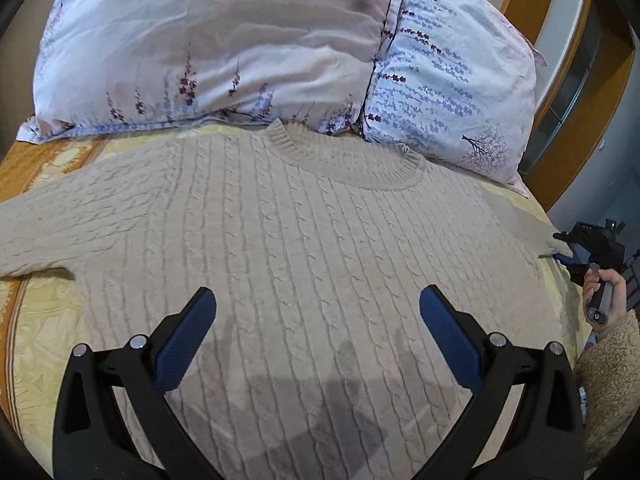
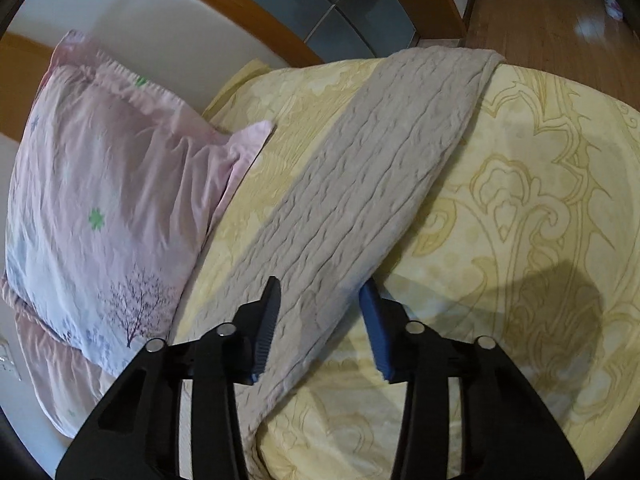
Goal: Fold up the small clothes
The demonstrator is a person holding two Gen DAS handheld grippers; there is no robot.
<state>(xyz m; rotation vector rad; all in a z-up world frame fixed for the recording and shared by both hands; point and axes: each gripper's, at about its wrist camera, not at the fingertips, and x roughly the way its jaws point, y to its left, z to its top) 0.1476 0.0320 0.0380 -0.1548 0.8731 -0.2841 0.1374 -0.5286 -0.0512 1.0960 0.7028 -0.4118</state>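
Observation:
A beige cable-knit sweater (image 1: 300, 240) lies spread flat, front up, on the yellow bedspread (image 2: 520, 200), its collar toward the pillows. My left gripper (image 1: 318, 296) hovers open above the sweater's lower chest with nothing between its blue pads. At the right edge of the left wrist view, my right gripper (image 1: 560, 248) sits at the tip of the sweater's right sleeve. In the right wrist view the sleeve (image 2: 380, 160) runs slantwise through the right gripper (image 2: 320, 282). Its jaws stand narrowed around the knit, and I see no pad pressing on it.
Two flowered pillows (image 1: 208, 40) (image 1: 452, 80) lean against the wooden headboard (image 2: 240, 4) just behind the collar. The bed's edge and a wooden floor (image 2: 540, 8) lie beyond the sleeve. A person's hand (image 1: 604, 292) in a fleece cuff holds the right gripper's handle.

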